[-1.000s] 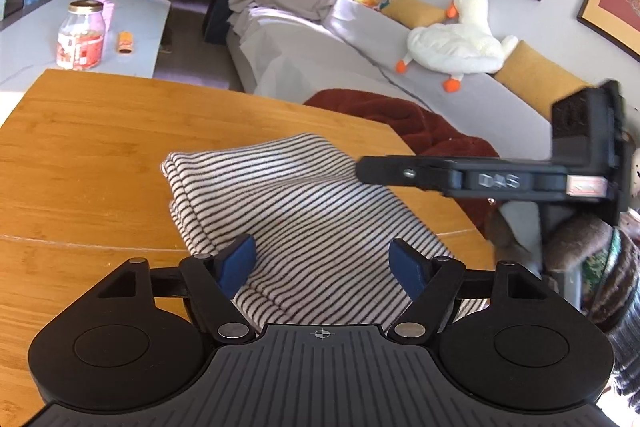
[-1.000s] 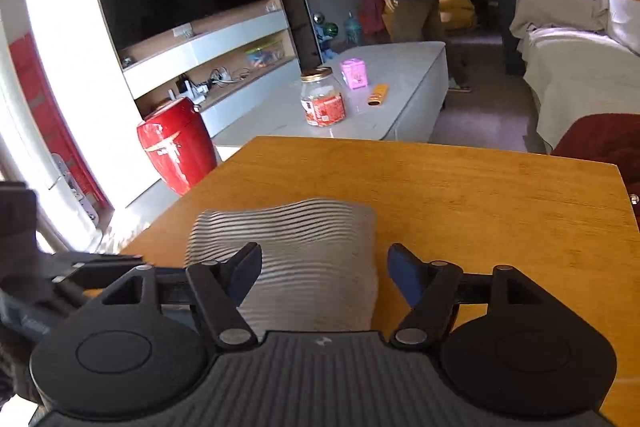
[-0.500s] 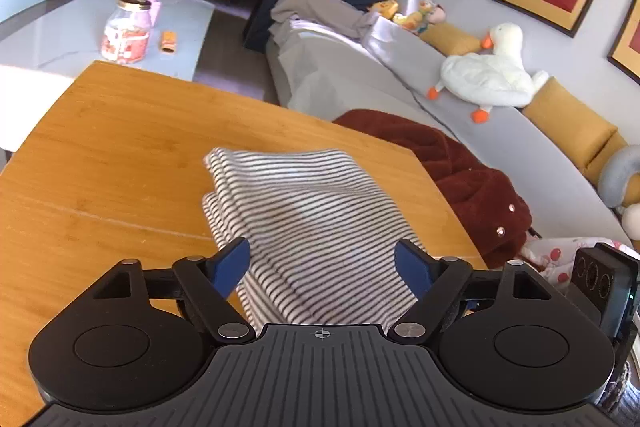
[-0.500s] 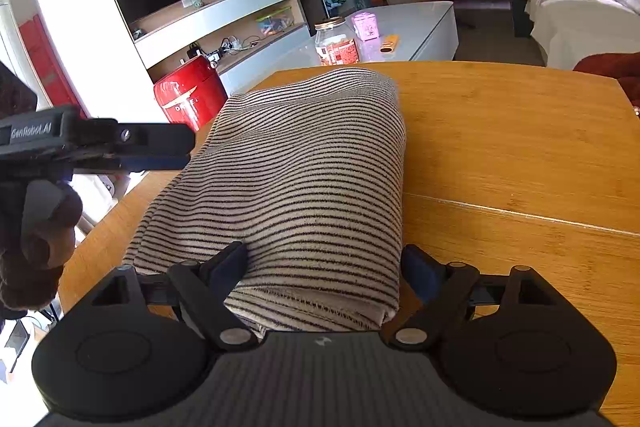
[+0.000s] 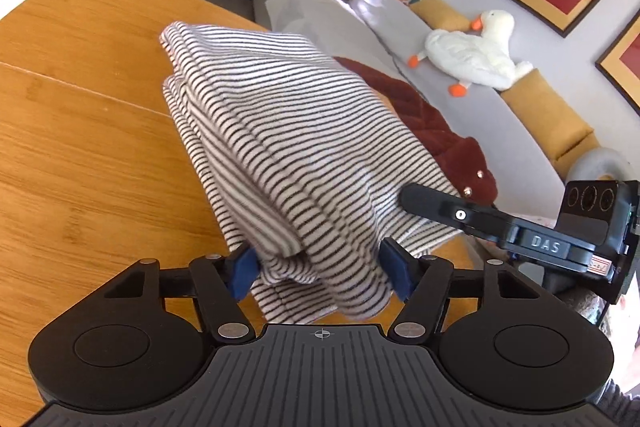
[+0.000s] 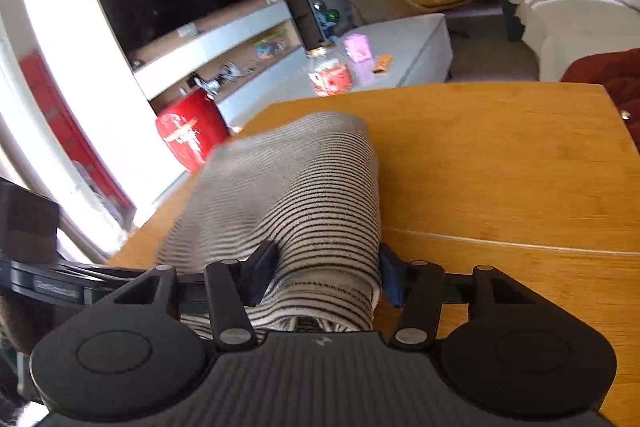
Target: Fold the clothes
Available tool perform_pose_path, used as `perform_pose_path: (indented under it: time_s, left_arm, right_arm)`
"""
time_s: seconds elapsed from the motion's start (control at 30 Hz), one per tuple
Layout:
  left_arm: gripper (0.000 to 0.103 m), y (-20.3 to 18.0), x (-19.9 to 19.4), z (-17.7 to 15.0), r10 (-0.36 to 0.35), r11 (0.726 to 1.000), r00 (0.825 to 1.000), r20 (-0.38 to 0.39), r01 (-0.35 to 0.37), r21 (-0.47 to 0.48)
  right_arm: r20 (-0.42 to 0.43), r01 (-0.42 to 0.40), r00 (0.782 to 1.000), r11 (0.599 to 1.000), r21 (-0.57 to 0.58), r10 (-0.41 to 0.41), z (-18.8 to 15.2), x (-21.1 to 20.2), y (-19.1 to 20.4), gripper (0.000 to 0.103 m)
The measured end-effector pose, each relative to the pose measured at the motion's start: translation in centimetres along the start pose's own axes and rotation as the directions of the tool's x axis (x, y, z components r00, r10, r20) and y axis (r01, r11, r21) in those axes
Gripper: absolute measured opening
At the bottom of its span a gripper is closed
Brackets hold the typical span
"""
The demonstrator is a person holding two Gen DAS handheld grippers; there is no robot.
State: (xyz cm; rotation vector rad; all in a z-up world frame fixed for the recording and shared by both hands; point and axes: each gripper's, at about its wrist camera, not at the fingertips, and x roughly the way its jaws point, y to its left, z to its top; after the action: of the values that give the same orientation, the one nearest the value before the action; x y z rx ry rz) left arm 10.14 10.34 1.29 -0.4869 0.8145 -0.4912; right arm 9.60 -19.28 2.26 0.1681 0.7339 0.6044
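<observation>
Wooden counter under striped garment — folded, near end lifted. Left gripper and right gripper both clamped on its bunched edge.

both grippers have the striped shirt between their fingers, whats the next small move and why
Probably close both grippers fully on the shirt before lifting. In each wrist view, cloth bunches between the fingers of the left gripper and right gripper, yet the jaws look only partly closed. The far end lies on the table.

Folded garment: white, thin black stripes. Table: honey-orange wood. Gripper pads: blue. Blanket: maroon.
</observation>
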Motion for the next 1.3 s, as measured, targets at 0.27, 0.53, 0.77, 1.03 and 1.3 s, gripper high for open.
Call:
perform_pose_path:
  time_s: [0.27,0.53,0.77,1.03,1.3]
  left_arm:
    - [0.075,-0.1,-1.6,-0.1,0.148,0.984,0.988,0.037,-0.151,0.098]
    - [0.075,-0.6,-4.5,1.6,0.134,0.99,0.987,0.094,-0.137,0.023]
    - [0.084,-3.3,-1.7,4.0,0.22,0.962,0.972,0.079,-0.23,0.146]
    - [0.084,-2.3,1.2,4.0,0.228,0.96,0.974,0.006,-0.226,0.163]
    - [0.078,0.2,1.5,4.4,0.146,0.981,0.989,-0.016,-0.142,0.13]
  right_arm:
    - [0.017,0.028,1.0,0.991,-0.13,-0.026,-0.7,-0.2,2.2,0.063]
    - [0.053,0.018,0.999,0.986,-0.165,-0.01,1.1,-1.0,3.2,0.068]
    - [0.087,-0.082,0.993,0.993,0.081,0.075,5.0,-1.1,-1.1,0.092]
    - [-0.064,-0.108,0.99,0.964,0.241,0.127,3.0,4.7,-3.6,0.096]
    - [-0.116,-0.161,0.977,0.975,0.152,0.18,4.6,8.4,-1.0,0.073]
